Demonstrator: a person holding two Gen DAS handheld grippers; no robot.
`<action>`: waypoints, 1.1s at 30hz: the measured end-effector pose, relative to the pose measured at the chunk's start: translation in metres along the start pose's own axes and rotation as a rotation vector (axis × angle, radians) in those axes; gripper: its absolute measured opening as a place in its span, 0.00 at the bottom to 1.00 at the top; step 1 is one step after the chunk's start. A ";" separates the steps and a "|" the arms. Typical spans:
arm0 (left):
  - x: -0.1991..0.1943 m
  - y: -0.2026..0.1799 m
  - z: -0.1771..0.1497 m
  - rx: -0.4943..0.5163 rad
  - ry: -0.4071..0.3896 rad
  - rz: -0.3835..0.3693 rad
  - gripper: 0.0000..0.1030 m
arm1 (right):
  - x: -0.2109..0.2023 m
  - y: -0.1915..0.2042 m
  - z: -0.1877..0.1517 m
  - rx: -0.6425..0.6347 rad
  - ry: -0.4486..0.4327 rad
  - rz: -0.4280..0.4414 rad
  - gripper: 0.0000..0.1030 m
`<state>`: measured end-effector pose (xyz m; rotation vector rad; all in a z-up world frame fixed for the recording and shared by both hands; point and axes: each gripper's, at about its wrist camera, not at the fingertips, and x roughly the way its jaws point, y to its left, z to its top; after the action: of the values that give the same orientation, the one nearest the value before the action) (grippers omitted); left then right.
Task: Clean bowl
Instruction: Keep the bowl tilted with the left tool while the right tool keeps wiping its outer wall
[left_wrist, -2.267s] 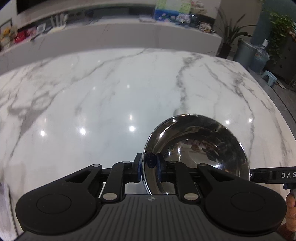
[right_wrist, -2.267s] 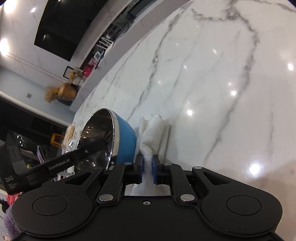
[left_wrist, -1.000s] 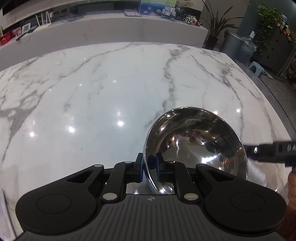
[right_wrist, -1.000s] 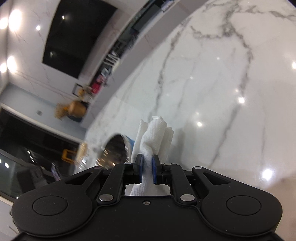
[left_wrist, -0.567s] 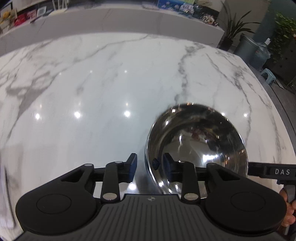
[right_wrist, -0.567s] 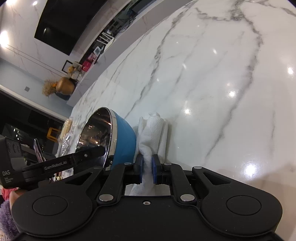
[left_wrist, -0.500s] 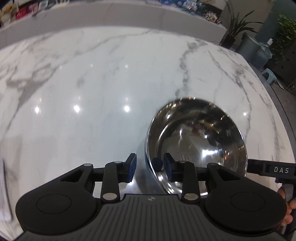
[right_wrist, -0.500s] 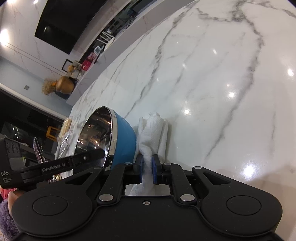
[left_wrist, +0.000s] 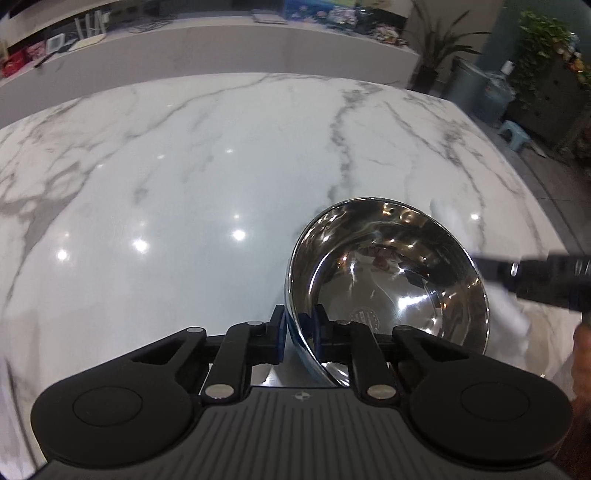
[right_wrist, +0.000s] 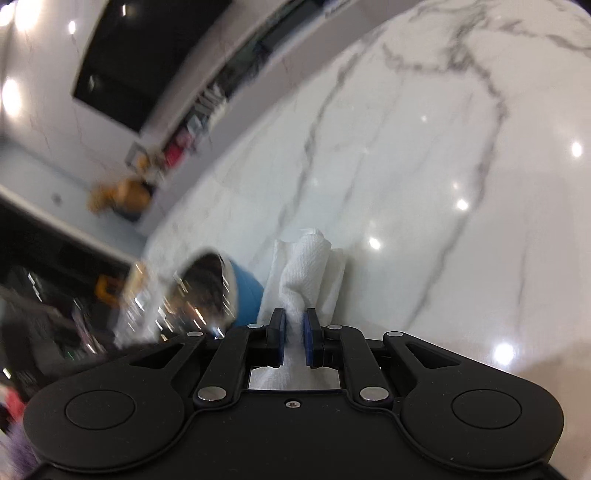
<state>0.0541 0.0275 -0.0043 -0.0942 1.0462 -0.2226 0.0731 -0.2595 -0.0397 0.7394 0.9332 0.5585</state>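
Bowl (left_wrist: 388, 280) was sitting on the white marble surface (left_wrist: 184, 192), tipped up a bit toward the left wrist camera, shiny steel inside and blue outside. The left tongs (left_wrist: 298, 326) were clamped on its near rim, one pad inside the bowl and one outside, so that side was clearly the anchor and not the one doing the wiping.

The right tongs (right_wrist: 293, 334) were squeezed shut on a bunched white paper towel (right_wrist: 304, 266), which stuck out forward past the tips. From the right wrist view the bowl (right_wrist: 236, 291) was off to the left of the towel and slightly ahead, pretty close but not touching as far as I could tell. That frame was smeared with motion blur, so I wouldn't swear to the gap. In the left view the right tool showed up as a dark bar at the bowl's right edge, with something white and blurry under it, probably the towel.

So the whole thing hinged on this: the bowl's open mouth lay to the left of the towel, and the towel pointed along the surface past the blue outer wall. My guess is the right hand needed to swing left and tip over the rim to get the towel inside.
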 end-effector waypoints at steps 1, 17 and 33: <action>0.000 0.000 0.000 0.004 0.002 -0.012 0.12 | -0.004 -0.001 0.002 0.012 -0.020 0.020 0.10; 0.006 -0.006 0.005 -0.002 -0.011 -0.029 0.11 | 0.005 -0.006 -0.007 0.018 0.055 -0.035 0.10; -0.002 -0.010 -0.001 -0.021 0.053 0.053 0.24 | 0.029 0.011 -0.017 -0.083 0.115 -0.124 0.10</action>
<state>0.0512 0.0182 -0.0012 -0.0800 1.1027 -0.1662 0.0712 -0.2266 -0.0521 0.5750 1.0489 0.5308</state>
